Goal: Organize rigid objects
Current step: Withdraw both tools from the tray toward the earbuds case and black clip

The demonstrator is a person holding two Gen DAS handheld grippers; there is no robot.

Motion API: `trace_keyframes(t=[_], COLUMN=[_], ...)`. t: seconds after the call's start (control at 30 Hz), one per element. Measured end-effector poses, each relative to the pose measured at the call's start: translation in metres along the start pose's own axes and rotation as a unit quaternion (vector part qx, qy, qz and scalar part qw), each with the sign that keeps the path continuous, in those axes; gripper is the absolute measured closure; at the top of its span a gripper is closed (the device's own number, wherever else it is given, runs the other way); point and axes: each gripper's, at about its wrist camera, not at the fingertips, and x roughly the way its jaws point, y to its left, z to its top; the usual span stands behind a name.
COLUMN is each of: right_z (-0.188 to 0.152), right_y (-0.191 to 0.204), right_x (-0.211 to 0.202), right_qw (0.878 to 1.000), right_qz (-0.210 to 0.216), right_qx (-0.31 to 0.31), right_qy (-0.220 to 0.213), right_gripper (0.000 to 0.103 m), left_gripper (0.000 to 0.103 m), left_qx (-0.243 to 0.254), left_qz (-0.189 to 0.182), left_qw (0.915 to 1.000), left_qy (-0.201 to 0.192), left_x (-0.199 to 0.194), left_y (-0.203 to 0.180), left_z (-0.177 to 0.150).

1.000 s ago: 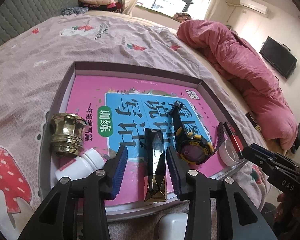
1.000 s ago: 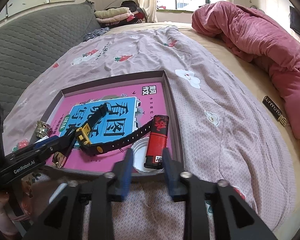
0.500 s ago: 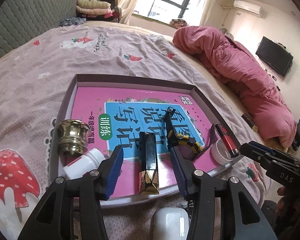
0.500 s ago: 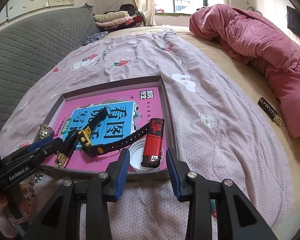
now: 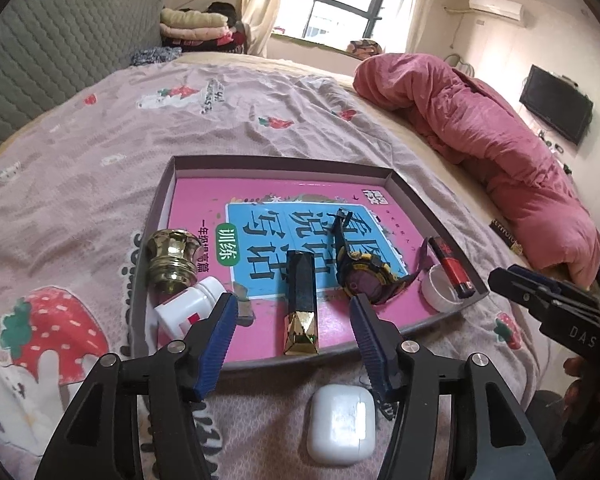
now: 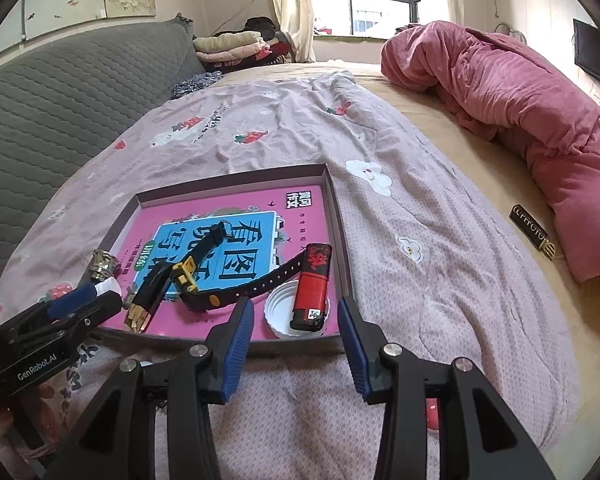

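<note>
While both claws are hanging spread wide and gripping nothing, the left gripper [image 5: 292,334] is hovering over the near rim of the tray [image 5: 396,188], its blue pads [image 5: 220,332] flanking the black-and-gold bar [image 5: 302,300] that is lying lengthwise inside the tray. The right gripper [image 6: 296,334] is waiting at the tray's near right corner, its fingers framing the red lighter [image 6: 314,286], which is resting partly on a white cap [image 6: 280,312]. Inside the tray, a pink book [image 5: 204,208] is covering the floor; the watch [image 5: 364,276] is sprawling across its blue panel, just right of the bar. Toward the tray's left side, a brass knob [image 5: 172,260] is standing upright, and a white bottle [image 5: 188,308] is lying on its side just in front of it. Outside the tray, close to its near rim, a white earbud case [image 5: 342,424] is sitting on the strawberry-print sheet [image 5: 100,184]. Well beyond the tray's right side, a pink quilt [image 6: 520,108] is lying bunched, with a small black bar [image 6: 532,232] beside it.
</note>
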Motion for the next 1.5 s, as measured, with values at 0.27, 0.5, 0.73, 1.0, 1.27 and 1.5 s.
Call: trace_keyframes(t=[0.27,0.5,0.73,1.0,1.27,1.5], right_z=[-0.002,-0.003,-0.006,-0.01,-0.017,-0.021], right_y=[0.005,0.011,0.016,0.023,0.033,0.038], right_x=[-0.009,-0.016,-0.022,-0.029,-0.031,-0.03], right_qw=[1.0,1.0,0.999,0.999,0.998,0.998], right_qz=[0.008,0.013,0.019,0.024,0.029,0.041], right_qx=[-0.004,-0.014,-0.022,-0.032,-0.048,-0.056], right_qy=[-0.008,-0.013,-0.015,-0.014,-0.008,0.002], right_gripper=[0.059,0.058,0.052,0.052,0.052,0.051], left_gripper=[0.039,0.038,0.034,0.034,0.034,0.034], left_qx=[0.009,0.014,0.021,0.039,0.047,0.071], left_qz=[0.015,0.026,0.033,0.037,0.036,0.029], left_qw=[0.9998,0.9996,0.9992,0.9983,0.9972,0.9947], left_qy=[0.005,0.003,0.011,0.023,0.045,0.069], left_x=[-0.013,-0.024,-0.033,-0.04,-0.039,-0.03], left_y=[-0.005,-0.01,-0.015,-0.022,-0.024,-0.037], left_z=[-0.008,-0.012,-0.02,-0.029,-0.04,-0.051])
